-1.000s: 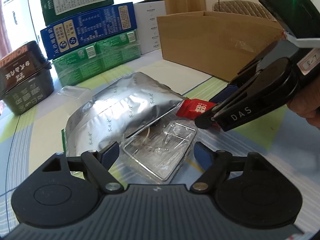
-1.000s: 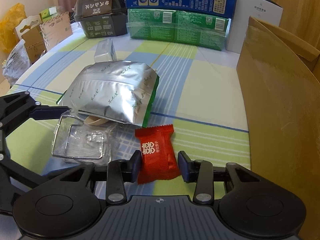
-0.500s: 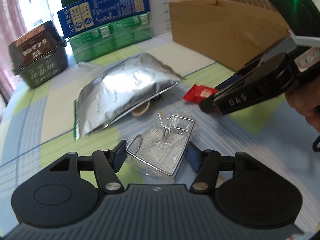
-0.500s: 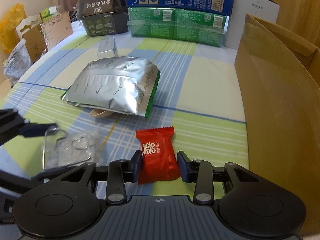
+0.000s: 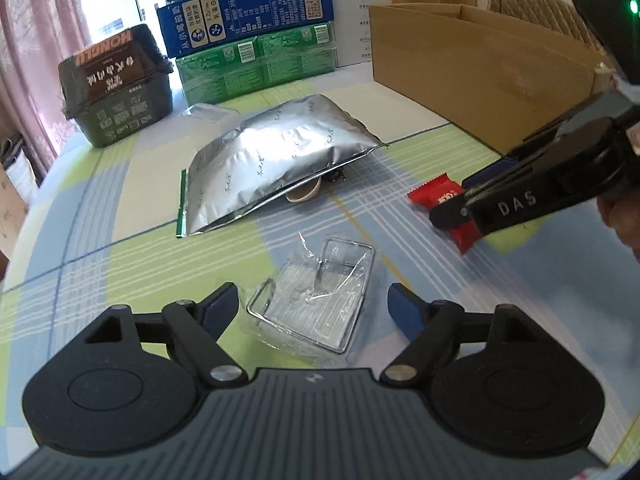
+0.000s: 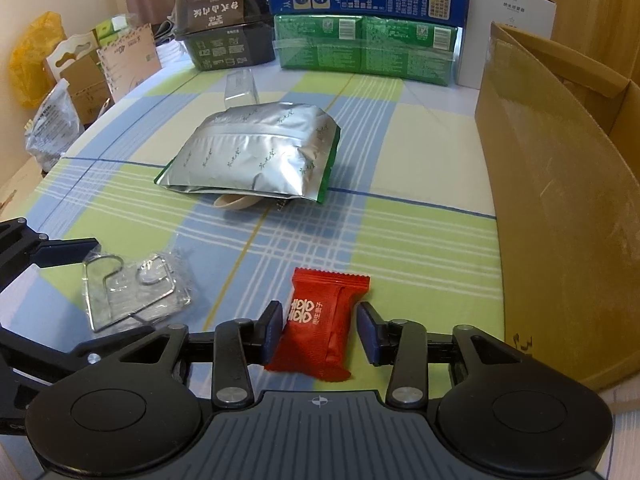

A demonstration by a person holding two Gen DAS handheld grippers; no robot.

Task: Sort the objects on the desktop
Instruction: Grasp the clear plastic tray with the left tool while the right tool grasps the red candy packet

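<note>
A clear plastic packet (image 5: 316, 308) holding a bent wire hook lies on the checked tablecloth between the fingers of my left gripper (image 5: 313, 300). Those jaws are opening, and neither pad touches the packet. My right gripper (image 6: 319, 322) straddles a red candy packet (image 6: 320, 328); its jaws are opening too, with a gap at the right pad. From the left wrist view the right gripper (image 5: 456, 200) reaches in from the right over the candy (image 5: 436, 196). The right wrist view shows the left gripper (image 6: 120, 288) around the clear packet (image 6: 132, 288). A silver foil pouch (image 5: 276, 160) lies farther back.
An open cardboard box (image 6: 560, 208) stands along the right. Stacked blue (image 5: 244, 12) and green cartons (image 5: 256, 64), a dark noodle box (image 5: 116, 88) and a white box (image 5: 360, 20) line the back. A beige spoon (image 6: 234, 202) pokes from under the pouch. A small clear box (image 6: 240, 88) sits behind it.
The left gripper dragged the clear packet away from the pouch, closing on it and then spreading its fingers off it. The right gripper's fingers have loosened around the red candy.
</note>
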